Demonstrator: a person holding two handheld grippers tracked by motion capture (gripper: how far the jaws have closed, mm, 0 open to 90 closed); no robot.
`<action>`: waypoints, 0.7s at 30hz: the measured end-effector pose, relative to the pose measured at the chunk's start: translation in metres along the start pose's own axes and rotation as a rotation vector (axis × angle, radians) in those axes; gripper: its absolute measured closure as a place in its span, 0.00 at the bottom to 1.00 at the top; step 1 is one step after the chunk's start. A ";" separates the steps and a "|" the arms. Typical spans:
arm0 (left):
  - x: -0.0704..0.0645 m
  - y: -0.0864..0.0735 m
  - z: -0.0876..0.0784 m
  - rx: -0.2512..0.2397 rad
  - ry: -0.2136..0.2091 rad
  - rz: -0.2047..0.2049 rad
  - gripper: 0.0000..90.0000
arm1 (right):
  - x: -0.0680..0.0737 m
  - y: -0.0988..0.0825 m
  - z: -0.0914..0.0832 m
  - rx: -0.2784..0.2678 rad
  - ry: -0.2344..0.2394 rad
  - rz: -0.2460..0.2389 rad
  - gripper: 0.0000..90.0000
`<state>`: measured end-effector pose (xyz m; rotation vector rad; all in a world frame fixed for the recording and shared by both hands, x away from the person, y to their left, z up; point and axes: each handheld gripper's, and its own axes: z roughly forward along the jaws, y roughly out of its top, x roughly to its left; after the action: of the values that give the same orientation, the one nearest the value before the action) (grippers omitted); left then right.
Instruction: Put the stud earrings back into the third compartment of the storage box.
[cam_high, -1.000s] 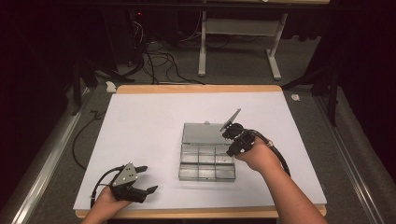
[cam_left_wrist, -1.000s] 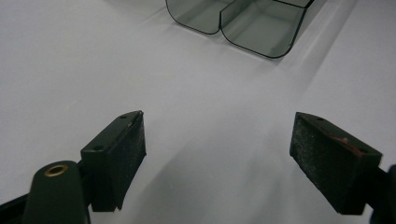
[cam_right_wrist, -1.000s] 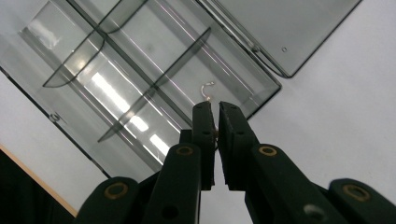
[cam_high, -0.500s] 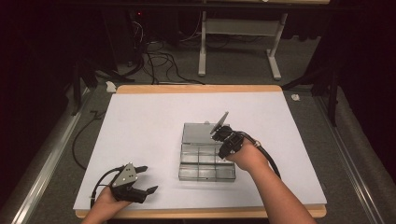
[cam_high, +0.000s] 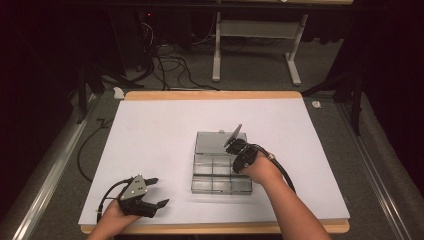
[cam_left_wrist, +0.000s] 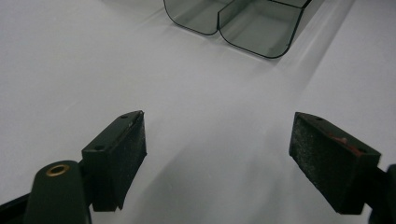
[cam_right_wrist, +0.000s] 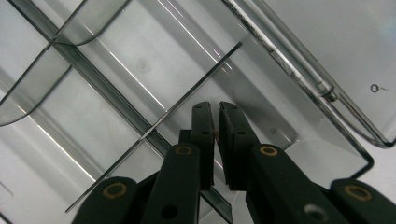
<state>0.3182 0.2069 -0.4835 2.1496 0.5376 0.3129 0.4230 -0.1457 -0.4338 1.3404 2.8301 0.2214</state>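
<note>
At the near left edge of the table (cam_high: 150, 120), left gripper (cam_high: 151, 192) rests with jaws wide, nothing between them; farther in, right gripper (cam_right_wrist: 215, 122) is pinched on a thin divider (cam_right_wrist: 196, 91) over the clear compartment box (cam_high: 220, 172) mid-table, lid open.

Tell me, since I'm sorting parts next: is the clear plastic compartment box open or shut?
Open: the clear plastic compartment box has its lid folded back flat, compartments uncovered.

1 organizer box (cam_high: 220, 170), 2 grippers
</note>
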 end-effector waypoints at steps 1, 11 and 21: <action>0.000 0.000 0.000 0.001 0.001 0.002 0.21 | -0.001 0.000 0.000 -0.004 -0.001 -0.008 0.94; -0.001 0.000 -0.001 -0.004 0.002 0.005 0.21 | 0.000 0.000 -0.009 -0.032 0.000 -0.005 0.91; 0.000 0.000 0.000 -0.003 0.002 0.001 0.21 | -0.003 -0.007 -0.029 -0.066 -0.021 -0.012 0.88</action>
<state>0.3178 0.2069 -0.4835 2.1472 0.5375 0.3164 0.4174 -0.1562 -0.4062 1.3045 2.7872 0.2955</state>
